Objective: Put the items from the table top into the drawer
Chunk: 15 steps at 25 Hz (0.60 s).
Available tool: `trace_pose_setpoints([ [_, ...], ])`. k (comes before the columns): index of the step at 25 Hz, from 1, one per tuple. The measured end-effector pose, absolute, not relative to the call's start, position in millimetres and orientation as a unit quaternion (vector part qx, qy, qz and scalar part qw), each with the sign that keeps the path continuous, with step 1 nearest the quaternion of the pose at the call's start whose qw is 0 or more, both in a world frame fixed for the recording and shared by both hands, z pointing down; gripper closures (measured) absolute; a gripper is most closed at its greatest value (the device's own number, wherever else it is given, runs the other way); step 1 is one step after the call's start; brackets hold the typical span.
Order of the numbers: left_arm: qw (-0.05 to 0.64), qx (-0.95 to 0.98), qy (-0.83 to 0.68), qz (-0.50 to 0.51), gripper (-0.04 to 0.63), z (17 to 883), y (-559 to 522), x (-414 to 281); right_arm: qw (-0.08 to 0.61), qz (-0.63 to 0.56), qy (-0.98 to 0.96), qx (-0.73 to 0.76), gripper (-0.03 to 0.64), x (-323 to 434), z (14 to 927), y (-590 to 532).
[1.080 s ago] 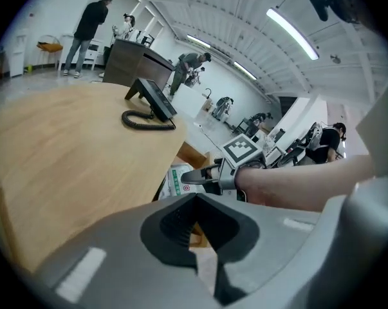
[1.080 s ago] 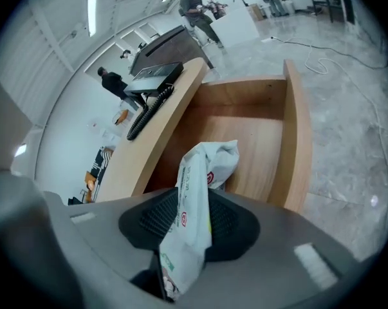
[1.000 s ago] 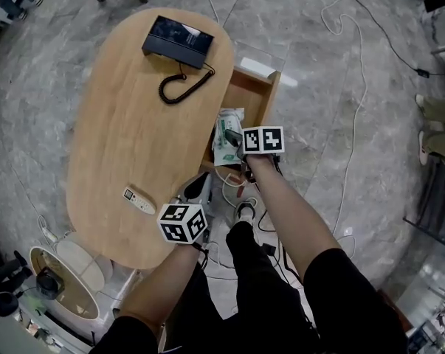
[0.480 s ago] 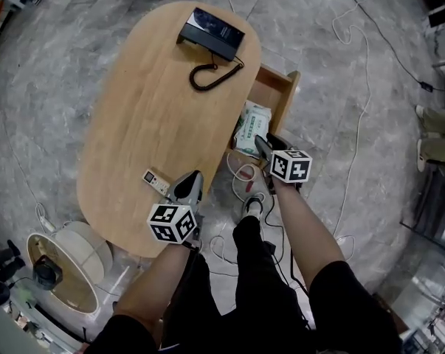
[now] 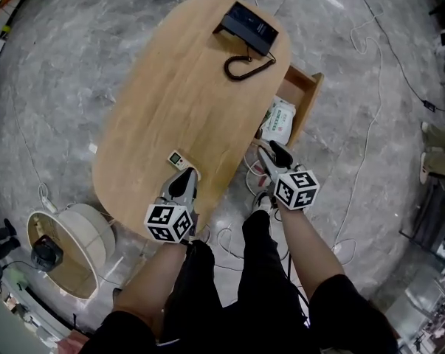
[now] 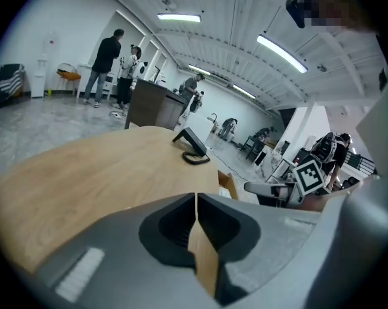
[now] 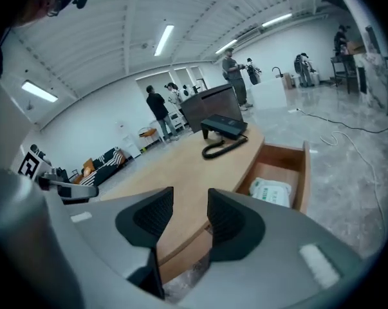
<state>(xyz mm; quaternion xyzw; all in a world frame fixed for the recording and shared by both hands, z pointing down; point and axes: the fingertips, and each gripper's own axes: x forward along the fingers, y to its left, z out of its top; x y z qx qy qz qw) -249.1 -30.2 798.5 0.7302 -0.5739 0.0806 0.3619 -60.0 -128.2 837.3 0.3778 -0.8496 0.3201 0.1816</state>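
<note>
A small white remote (image 5: 178,158) lies near the table's near edge. My left gripper (image 5: 184,177) hovers just behind it, jaws shut and empty, as the left gripper view (image 6: 197,201) shows. A black desk phone (image 5: 250,26) with a coiled cord (image 5: 246,66) sits at the table's far end. The wooden drawer (image 5: 308,94) stands open on the right with a white-green packet (image 5: 279,122) inside. My right gripper (image 5: 270,155) is in front of the drawer, clear of the packet; it is open and empty (image 7: 190,205), and its jaws have just been closing a little.
The oval wooden table (image 5: 170,94) fills the middle. Loose cables (image 5: 233,238) lie on the floor by my legs and beyond the drawer. A round white fan (image 5: 71,253) stands at the lower left. Several people stand far off behind the table (image 6: 110,63).
My right gripper has let go of the packet, which stays in the drawer, and pulled back and up. My left gripper has moved forward over the table edge toward the remote.
</note>
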Motion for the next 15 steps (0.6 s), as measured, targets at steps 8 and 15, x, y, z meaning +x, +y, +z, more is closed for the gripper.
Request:
trace_pose_setpoints([
  [8, 0.347, 0.711, -0.606, 0.086, 0.569, 794.3, -3.6, -292.8, 0.170, 0.292, -0.878, 0.338, 0.420, -125.8, 802.3, -94.2],
  [15, 0.297, 0.689, -0.654, 0.097, 0.543, 773.2, 13.4, -345.3, 0.175, 0.215, -0.911, 0.304, 0.423, -179.0, 762.4, -69.3],
])
